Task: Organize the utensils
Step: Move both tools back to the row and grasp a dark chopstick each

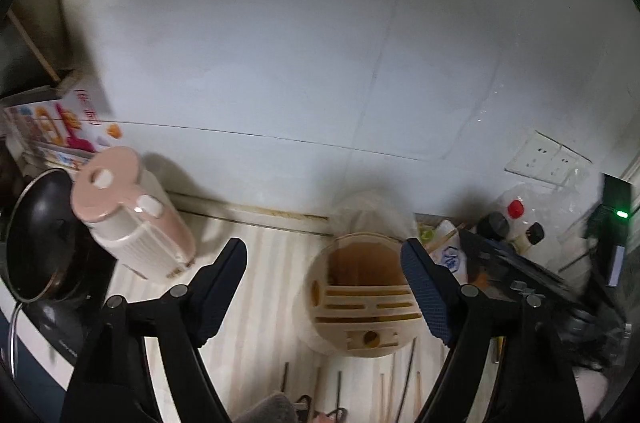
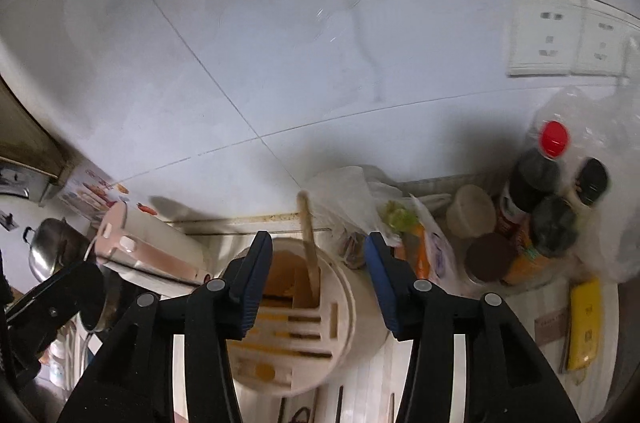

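Fingers of both left gripper point(image 1: 324, 287) and right gripper point(image 2: 316, 279) spread wide, empty, above utensil holder point(image 2: 340, 307).

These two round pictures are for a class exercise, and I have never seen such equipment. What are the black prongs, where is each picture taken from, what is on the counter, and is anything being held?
No robot here: a person holds a two-fingered claw in each hand, each with a wide-angle camera looking along its fingers. That lens bends the pictures round.

One picture looks out from the left claw, the other from the right claw. Both are open and hold nothing.

Ahead of both, on a pale counter by a tiled wall, stands a round cream utensil holder with slots on top. In the right view a wooden stick stands in it; the left view does not show it. Loose chopsticks lie in front. To the left stands a pink canister beside a dark pan; to the right are bottles and plastic bags.
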